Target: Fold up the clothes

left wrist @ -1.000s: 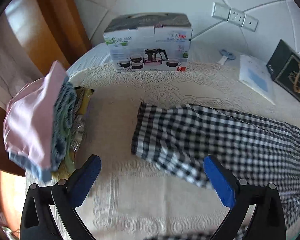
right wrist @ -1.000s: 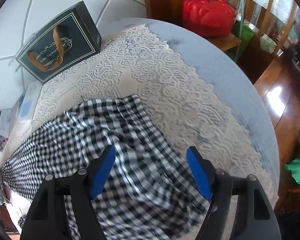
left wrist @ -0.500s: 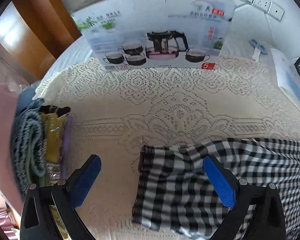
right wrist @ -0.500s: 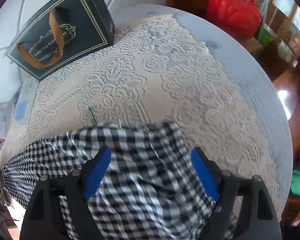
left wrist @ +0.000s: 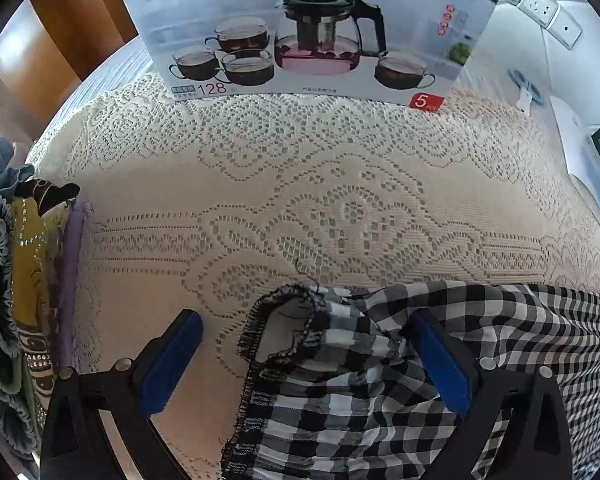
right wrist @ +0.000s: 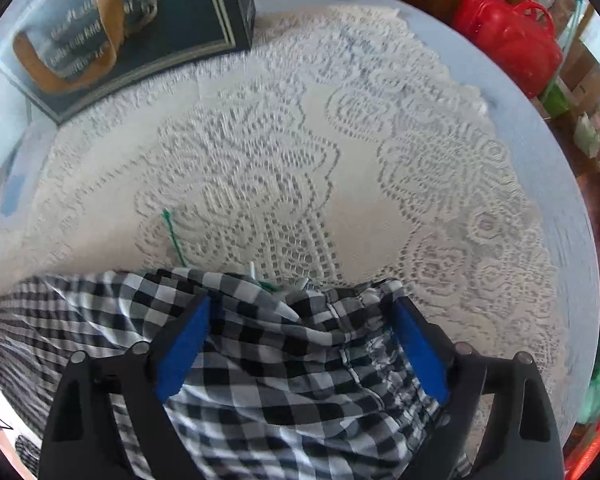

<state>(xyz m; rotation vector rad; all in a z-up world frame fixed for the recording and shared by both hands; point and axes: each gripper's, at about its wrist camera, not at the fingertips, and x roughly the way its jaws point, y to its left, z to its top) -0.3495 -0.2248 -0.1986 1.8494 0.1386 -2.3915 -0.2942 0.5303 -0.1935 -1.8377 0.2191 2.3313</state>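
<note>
A black-and-white checked garment (left wrist: 380, 380) lies on the lace tablecloth (left wrist: 300, 200). In the left wrist view its hemmed end bunches between the blue pads of my open left gripper (left wrist: 304, 360), whose right pad (left wrist: 440, 364) rests against the cloth. In the right wrist view the other end of the checked garment (right wrist: 292, 360) lies crumpled between the pads of my open right gripper (right wrist: 300, 348), low over the cloth. Neither gripper is closed on the fabric.
A tea-set box (left wrist: 312, 28) stands at the table's far side. A stack of folded clothes (left wrist: 16, 300) lies at the left. A dark gift box (right wrist: 120, 28) stands far left of the right gripper; a red bag (right wrist: 508, 44) sits beyond the table edge (right wrist: 560, 200).
Both grippers have moved forward and down to the garment's far ends. The cloth ends now bunch up between the open pads. The tea-set box and gift box look closer.
</note>
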